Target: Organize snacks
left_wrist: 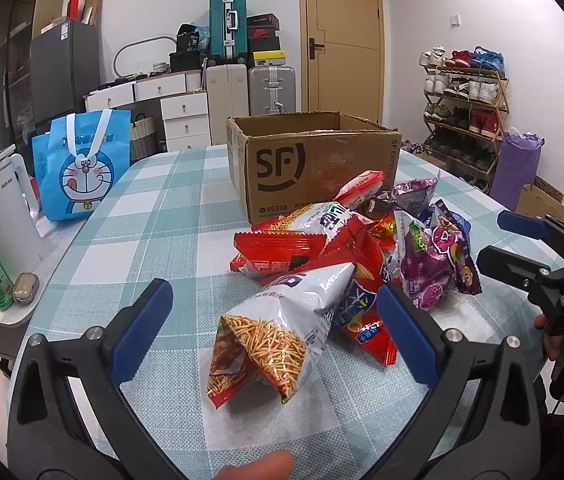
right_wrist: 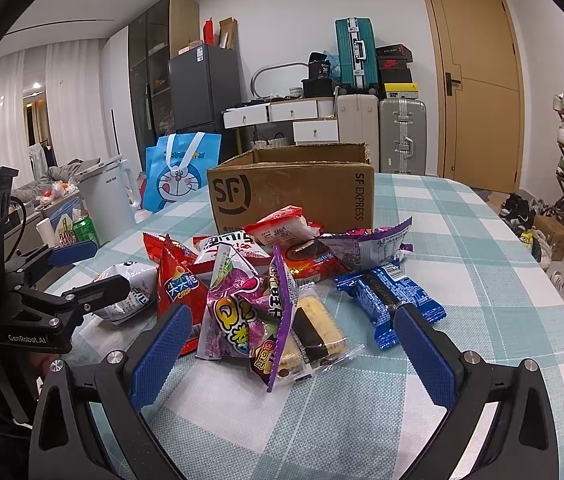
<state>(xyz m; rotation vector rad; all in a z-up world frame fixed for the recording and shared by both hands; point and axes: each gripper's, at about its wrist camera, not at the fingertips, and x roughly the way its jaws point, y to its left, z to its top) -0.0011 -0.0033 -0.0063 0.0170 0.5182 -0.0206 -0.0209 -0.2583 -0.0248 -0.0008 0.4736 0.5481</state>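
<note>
Two open grippers, one pile, a box at twelve o'clock

Both tools stand spread wide and hold nothing. The left gripper (left_wrist: 274,320) brackets a white noodle-snack bag (left_wrist: 278,332) that lies between its blue pads without touching either; the bag's long axis runs from about seven o'clock up toward one o'clock, slantwise to the line the fingers would close along. The right gripper (right_wrist: 293,340) likewise straddles a purple candy bag (right_wrist: 242,312) and a clear-wrapped biscuit pack (right_wrist: 317,336), with a blue wafer packet (right_wrist: 389,300) just inside its right-hand pad. The rest of the snack pile sits on the checked tablecloth (left_wrist: 154,216) between tools and the open SF Express carton (left_wrist: 313,160), which stands straight ahead at twelve o'clock in both views. Judging by this, the left gripper is nearer a clean single pick; the right would likely catch two packets at once
</note>
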